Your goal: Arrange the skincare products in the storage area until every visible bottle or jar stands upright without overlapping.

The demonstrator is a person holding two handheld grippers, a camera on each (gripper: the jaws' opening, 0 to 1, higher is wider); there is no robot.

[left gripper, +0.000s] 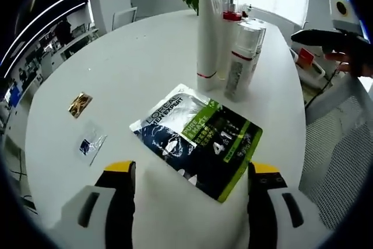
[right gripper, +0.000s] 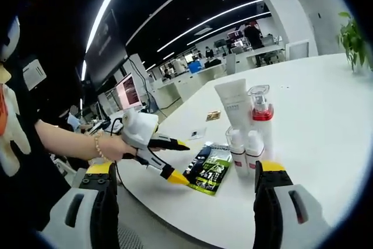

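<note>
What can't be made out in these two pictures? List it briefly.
- Small print on the dark pouch: too small in the left gripper view.
- Two small sachets on the table: contents too small to read.
- White tube: top cut off by the left gripper view's edge.
- Two white pump bottles: bases hidden behind the right gripper's own jaw in the right gripper view.

Four bottles (left gripper: 240, 56), perhaps; three sachets (left gripper: 198, 138)
</note>
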